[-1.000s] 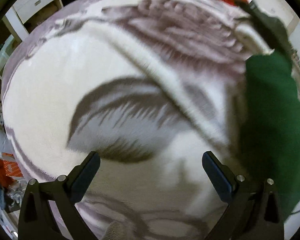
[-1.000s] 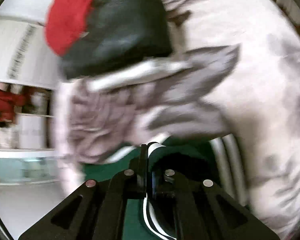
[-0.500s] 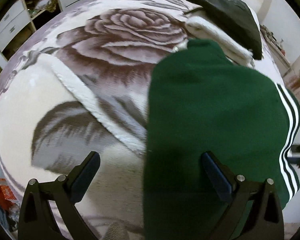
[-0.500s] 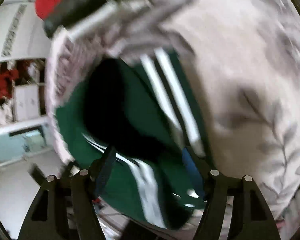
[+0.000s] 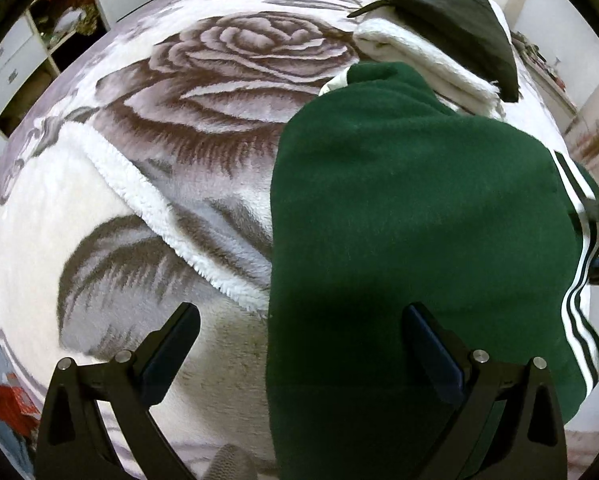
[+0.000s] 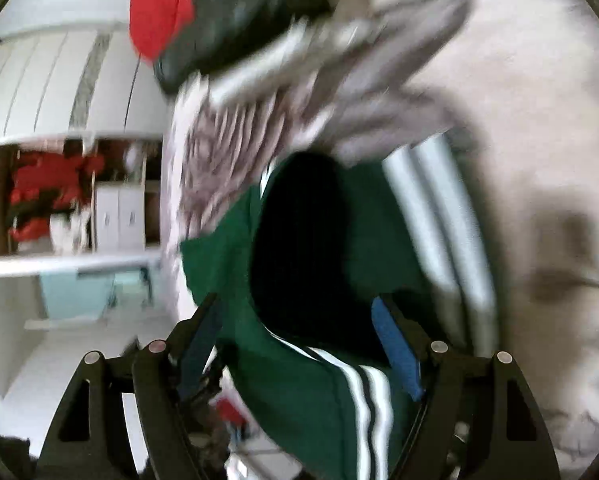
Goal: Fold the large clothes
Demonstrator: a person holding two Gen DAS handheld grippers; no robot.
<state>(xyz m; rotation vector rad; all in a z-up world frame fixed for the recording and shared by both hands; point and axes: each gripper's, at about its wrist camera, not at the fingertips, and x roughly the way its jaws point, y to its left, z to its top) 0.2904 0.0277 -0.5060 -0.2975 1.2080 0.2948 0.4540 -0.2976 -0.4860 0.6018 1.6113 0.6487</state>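
The fingers (image 5: pixel 175 344) of the left gripper (image 5: pixel 299 344) are spread over a green garment (image 5: pixel 411 216) laid on the bed blanket (image 5: pixel 227 92); its dark opening (image 6: pixel 299 248) is seen only between the right gripper's (image 6: pixel 299 340) parted, empty fingers.

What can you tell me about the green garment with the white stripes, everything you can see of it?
The green garment looks like thick, fuzzy fleece, dark green, with white stripes along one edge. It lies spread flat on the rose-patterned blanket, its far end near a folded cream cloth. The left claw hangs open over its near edge. In the blurred right view, its striped edge sits between the right claw's open jaws.
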